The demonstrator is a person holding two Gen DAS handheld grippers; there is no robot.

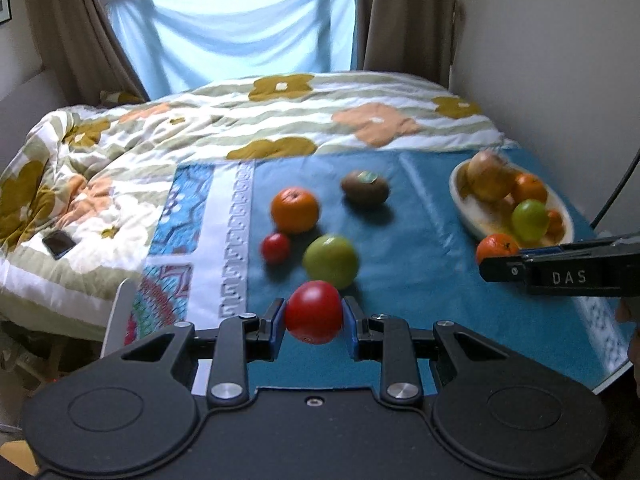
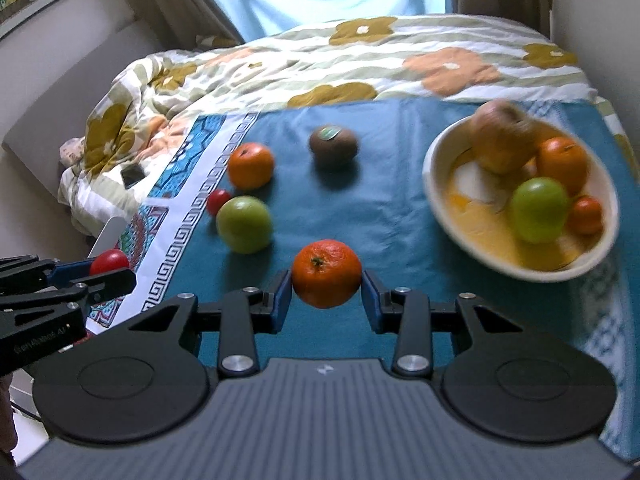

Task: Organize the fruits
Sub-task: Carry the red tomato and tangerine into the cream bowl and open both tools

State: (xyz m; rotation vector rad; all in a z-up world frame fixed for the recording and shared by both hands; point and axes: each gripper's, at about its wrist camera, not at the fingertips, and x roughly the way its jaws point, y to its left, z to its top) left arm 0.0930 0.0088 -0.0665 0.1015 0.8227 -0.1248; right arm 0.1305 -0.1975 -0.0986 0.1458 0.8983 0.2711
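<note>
White letters "DAS" stand on the black side of the right gripper (image 1: pixel 500 258) where it shows in the left wrist view; the faint print on the left gripper's body in the right wrist view is too blurred to read. A small greenish sticker sits on top of the brown oval kiwi (image 2: pixel 333 145), its writing not legible.

The left gripper (image 1: pixel 314 316) is clamped on a glossy round red tomato (image 1: pixel 314 312), its blue pads pressing both sides. The right gripper is clamped on a round orange mandarin with a dark stem spot (image 2: pixel 326 273), near the front left rim of the wide cream oval bowl (image 2: pixel 440 208).

The bowl sits toward the right side of the teal tablecloth with a white key-pattern border (image 2: pixel 384 208) and holds a pale brownish apple (image 2: pixel 502 140), two oranges and a green apple (image 2: pixel 540 210). Left of the bowl, well apart from it, lie the kiwi, a loose orange (image 2: pixel 251 165), another green apple (image 2: pixel 245 224) and a small red tomato (image 2: pixel 218 201). Between the kiwi and the bowl the cloth is bare. The bowl lies close to the cloth's right edge. Farther left than the cloth, a dark phone (image 2: pixel 132 176) rests on the floral quilt (image 2: pixel 360 60).
</note>
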